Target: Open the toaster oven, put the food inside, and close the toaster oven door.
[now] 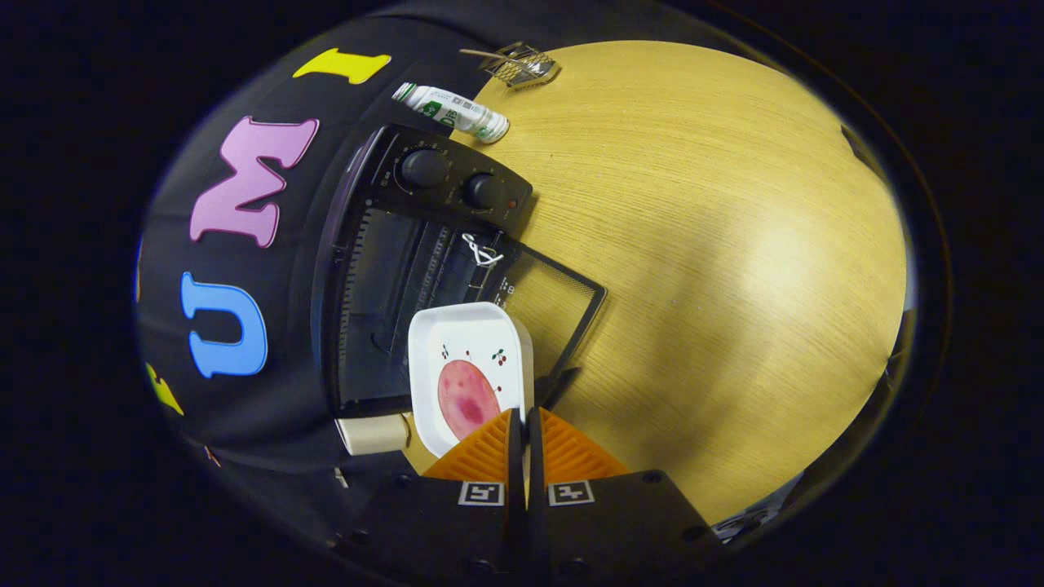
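My gripper (pixel 524 412) is shut on the rim of a white square dish (pixel 481 334) with small cherry prints. Its orange fingers (pixel 489 450) stand nearly together. On the dish lies a round pink slice of food (pixel 466 399), just ahead of the fingertips. The black toaster oven (pixel 383 269) stands open beyond the dish, its dark cavity showing. Its glass door (pixel 559 306) is folded down flat over the table, with a white cord (pixel 481 249) tied near its top. The dish hangs in front of the opening, partly over the door. Two knobs (pixel 424 168) sit on the oven's control panel.
The wooden table (pixel 718 244) spreads wide beside the oven. A white and green tube (pixel 453 110) lies past the control panel, and a small metal wire rack (pixel 522 65) lies farther off. A beige block (pixel 373 434) sits by the oven's near corner.
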